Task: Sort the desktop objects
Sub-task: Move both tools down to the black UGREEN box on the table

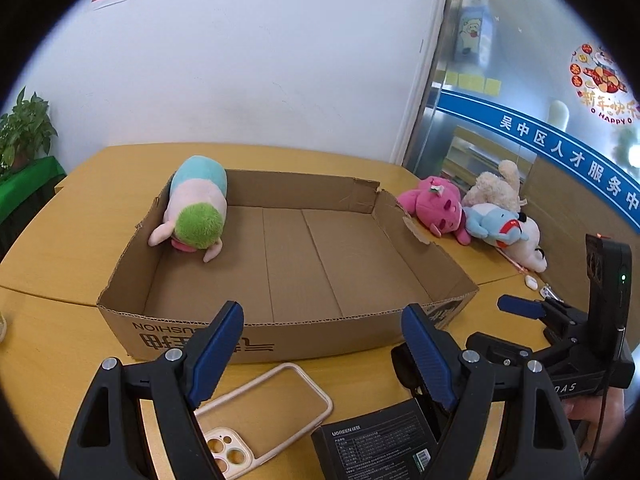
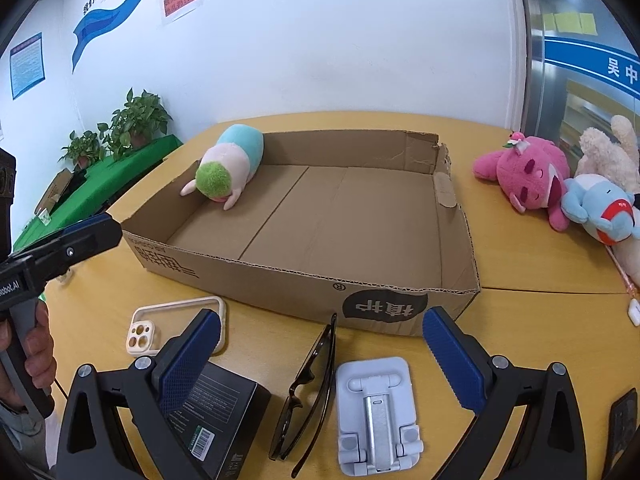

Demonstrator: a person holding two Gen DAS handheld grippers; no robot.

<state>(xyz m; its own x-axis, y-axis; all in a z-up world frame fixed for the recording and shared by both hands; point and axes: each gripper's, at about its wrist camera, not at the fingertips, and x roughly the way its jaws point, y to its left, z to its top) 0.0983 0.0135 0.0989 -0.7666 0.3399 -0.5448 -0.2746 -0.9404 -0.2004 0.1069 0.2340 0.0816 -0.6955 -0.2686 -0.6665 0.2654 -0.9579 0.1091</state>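
A shallow cardboard box (image 1: 240, 336) (image 2: 280, 284) lies on the wooden table. A pink, blue and green plush (image 1: 198, 208) (image 2: 230, 168) lies in its far left corner. In front of the box lie a clear phone case (image 1: 260, 412) (image 2: 176, 326), a black UGREEN box (image 1: 372, 444) (image 2: 216, 412), black sunglasses (image 2: 312, 384) and a light blue phone stand (image 2: 376, 412). My left gripper (image 1: 324, 356) is open above the phone case. My right gripper (image 2: 320, 360) is open above the sunglasses and stand; it also shows in the left wrist view (image 1: 524, 308).
A pink plush (image 1: 436, 208) (image 2: 528, 176), a blue plush (image 1: 494, 222) (image 2: 600, 208) and cream plushes (image 1: 496, 188) lie on the table right of the box. A small white object (image 1: 531, 282) lies near them. Potted plants (image 2: 136, 120) stand at the far left.
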